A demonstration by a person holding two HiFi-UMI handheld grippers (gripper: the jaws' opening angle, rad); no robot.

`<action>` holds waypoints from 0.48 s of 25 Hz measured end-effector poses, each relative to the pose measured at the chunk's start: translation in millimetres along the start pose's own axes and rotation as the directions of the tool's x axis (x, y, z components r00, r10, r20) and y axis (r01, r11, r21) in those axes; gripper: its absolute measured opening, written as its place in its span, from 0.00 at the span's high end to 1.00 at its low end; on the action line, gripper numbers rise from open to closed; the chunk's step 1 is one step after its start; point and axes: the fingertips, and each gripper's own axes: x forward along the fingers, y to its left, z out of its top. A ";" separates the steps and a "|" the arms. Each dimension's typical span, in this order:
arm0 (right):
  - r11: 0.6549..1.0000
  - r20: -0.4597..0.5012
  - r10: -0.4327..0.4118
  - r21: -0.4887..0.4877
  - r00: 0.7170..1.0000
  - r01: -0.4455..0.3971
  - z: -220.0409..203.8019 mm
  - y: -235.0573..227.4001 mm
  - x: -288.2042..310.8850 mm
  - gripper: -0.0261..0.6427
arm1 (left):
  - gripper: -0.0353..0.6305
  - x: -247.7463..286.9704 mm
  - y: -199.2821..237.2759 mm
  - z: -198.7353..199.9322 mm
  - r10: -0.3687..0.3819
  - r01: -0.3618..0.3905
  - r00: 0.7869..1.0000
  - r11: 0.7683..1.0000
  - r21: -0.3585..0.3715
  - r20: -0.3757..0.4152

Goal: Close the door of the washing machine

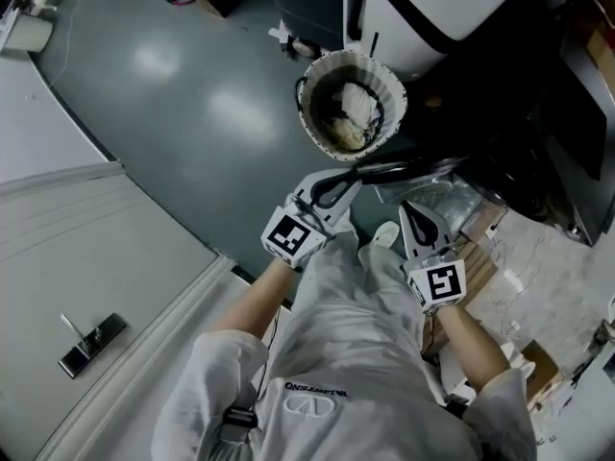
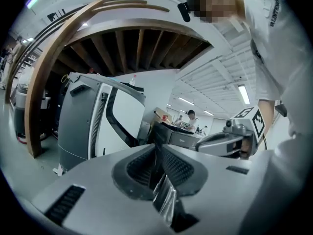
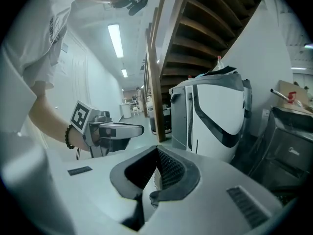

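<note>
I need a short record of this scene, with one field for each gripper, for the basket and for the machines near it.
left gripper: in front of the person, jaws a narrow gap apart, nothing between them
right gripper: beside the left one, jaws together, empty
basket: round, white, on the floor, with pale cloth inside
white and grey machine: stands next to the basket
dark machine: at the person's right; its door cannot be made out
floor: grey-green, glossy
</note>
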 end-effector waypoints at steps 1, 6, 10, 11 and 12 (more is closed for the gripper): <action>1.000 -0.010 0.000 0.004 1.000 0.000 -6.8 -1.7 4.6 0.94 | 0.88 3.2 2.2 -9.5 -0.004 0.004 1.000 1.000 0.000 -0.014; 1.000 -0.032 0.008 0.002 0.999 -0.008 -42.2 -11.6 30.3 0.94 | 0.82 19.4 13.0 -65.1 -0.031 0.035 0.995 0.999 0.041 -0.099; 0.999 -0.068 0.016 0.041 0.998 -0.014 -77.2 -19.9 44.8 0.94 | 0.80 32.6 17.4 -110.3 -0.076 0.098 0.978 0.990 0.106 -0.195; 0.999 -0.078 0.020 0.047 0.997 -0.016 -85.9 -21.8 47.2 0.94 | 0.80 35.9 18.5 -122.5 -0.088 0.116 0.972 0.986 0.117 -0.218; 0.999 -0.085 0.023 0.049 0.996 -0.019 -93.8 -23.6 50.0 0.94 | 0.80 38.9 20.0 -134.5 -0.101 0.134 0.966 0.983 0.127 -0.238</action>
